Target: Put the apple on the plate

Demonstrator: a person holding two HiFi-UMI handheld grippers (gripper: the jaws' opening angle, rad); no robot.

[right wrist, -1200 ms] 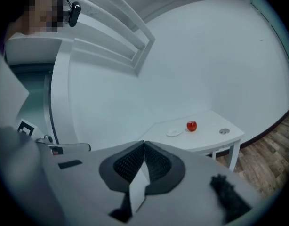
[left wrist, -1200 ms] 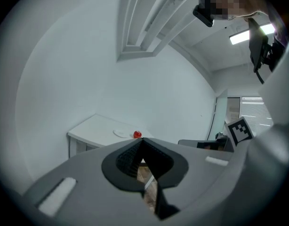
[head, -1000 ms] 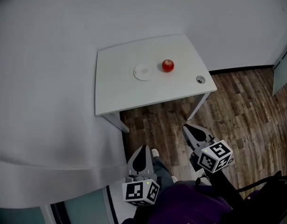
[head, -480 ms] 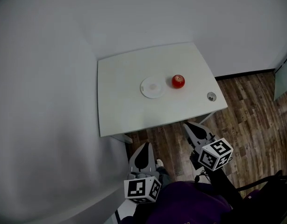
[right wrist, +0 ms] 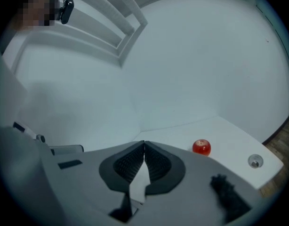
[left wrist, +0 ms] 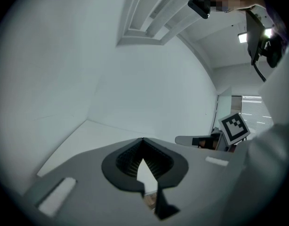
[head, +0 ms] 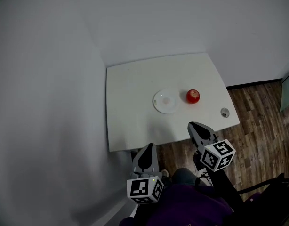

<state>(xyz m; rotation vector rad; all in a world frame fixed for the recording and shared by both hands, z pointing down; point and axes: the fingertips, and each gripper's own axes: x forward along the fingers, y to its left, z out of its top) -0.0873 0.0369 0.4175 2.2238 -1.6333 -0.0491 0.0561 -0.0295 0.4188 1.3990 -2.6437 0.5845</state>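
Note:
A red apple (head: 193,96) sits on the white table (head: 135,93), just right of a small white plate (head: 165,101). The apple (right wrist: 201,147) also shows in the right gripper view, right of the jaws. My left gripper (head: 148,150) hangs just off the table's near edge, jaws shut and empty. My right gripper (head: 196,127) reaches the near edge below the apple, jaws shut with nothing between them. In the left gripper view the left gripper (left wrist: 143,141) faces the table top and wall; the apple and plate are hidden there.
A round grey cable port (head: 224,112) sits near the table's right front corner. The table stands in a corner between two pale walls (head: 50,79). Wooden floor (head: 262,126) lies to the right. The person's dark clothing (head: 191,211) fills the bottom.
The table, plate and apple have come closer and lower in the head view as both grippers travelled toward the table. Both pairs of jaws stayed shut.

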